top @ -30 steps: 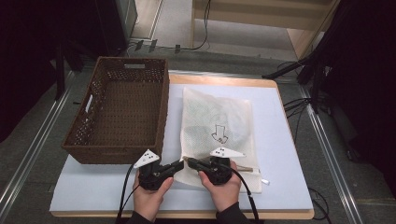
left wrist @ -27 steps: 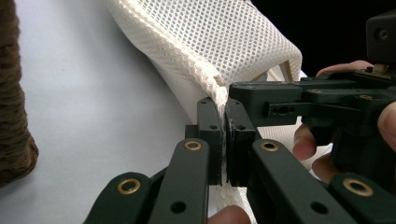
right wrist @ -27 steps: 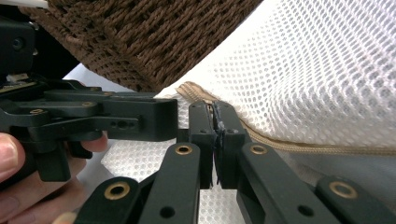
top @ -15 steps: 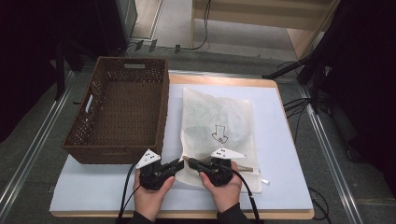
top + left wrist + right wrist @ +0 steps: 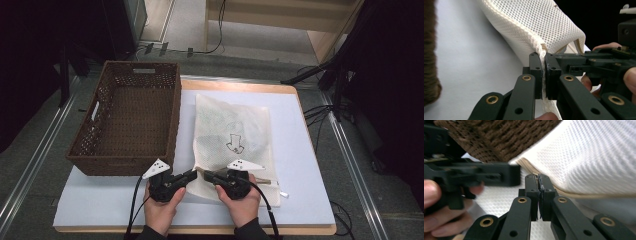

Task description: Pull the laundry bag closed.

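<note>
A white mesh bag [image 5: 232,125] with a small arrow print lies flat on the table, its zipper edge nearest me. Both grippers meet at its near left corner. My left gripper [image 5: 194,173] comes in from the left. Its jaws have just been closing and now pinch the bag's corded seam [image 5: 543,62]. The mesh [image 5: 544,22] rises beyond them. My right gripper [image 5: 205,175] points left at the same corner and is shut [image 5: 540,185] on a thin dark zipper pull beside the tan zipper tape [image 5: 531,168]. A hand holds each gripper.
A brown wicker basket [image 5: 172,125] stands empty on the left of the white table mat [image 5: 300,150], close to the bag's left side. Its weave shows behind the jaws [image 5: 506,137]. Cables trail from both grippers toward the table's near edge.
</note>
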`<state>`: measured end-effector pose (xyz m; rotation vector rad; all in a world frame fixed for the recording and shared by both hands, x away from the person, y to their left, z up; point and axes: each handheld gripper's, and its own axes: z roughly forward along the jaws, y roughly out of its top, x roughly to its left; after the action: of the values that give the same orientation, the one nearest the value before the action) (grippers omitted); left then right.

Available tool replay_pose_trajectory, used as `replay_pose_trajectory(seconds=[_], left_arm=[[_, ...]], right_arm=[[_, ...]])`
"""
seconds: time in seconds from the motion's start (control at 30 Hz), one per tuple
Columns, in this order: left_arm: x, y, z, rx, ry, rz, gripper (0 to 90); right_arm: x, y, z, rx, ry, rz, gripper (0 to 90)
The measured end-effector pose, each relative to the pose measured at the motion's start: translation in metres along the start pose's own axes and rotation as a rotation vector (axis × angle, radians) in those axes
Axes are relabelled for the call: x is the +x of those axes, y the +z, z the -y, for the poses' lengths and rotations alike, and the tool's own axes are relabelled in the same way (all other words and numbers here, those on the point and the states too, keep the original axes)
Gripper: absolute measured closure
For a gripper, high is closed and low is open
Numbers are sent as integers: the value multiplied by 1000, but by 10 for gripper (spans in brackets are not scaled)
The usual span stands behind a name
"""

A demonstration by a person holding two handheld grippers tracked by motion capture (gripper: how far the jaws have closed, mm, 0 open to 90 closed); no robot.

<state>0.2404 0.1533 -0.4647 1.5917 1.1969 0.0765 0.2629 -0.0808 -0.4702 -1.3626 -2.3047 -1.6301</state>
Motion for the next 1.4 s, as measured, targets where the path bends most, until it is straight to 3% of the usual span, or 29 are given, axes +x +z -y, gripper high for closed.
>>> replay_pose_trajectory(seconds=[0.13,0.27,0.43,0.87,1.4], left_arm=[[-2,-1,1,-3,25,-24,869],[-8,-1,3,-7,88,-70,867],[-9,-4,4,-16,106,-92,867],[-8,-6,6,-21,124,-117,866],[-6,-7,8,-14,124,-116,865]], right_arm=[[-2,-3,3,8,-15,18,882],[-4,-11,4,3,-33,25,883],[-10,-16,8,-6,-24,41,882],[-19,-30,12,-21,-30,78,882],[-37,-53,18,-33,-11,129,882]])
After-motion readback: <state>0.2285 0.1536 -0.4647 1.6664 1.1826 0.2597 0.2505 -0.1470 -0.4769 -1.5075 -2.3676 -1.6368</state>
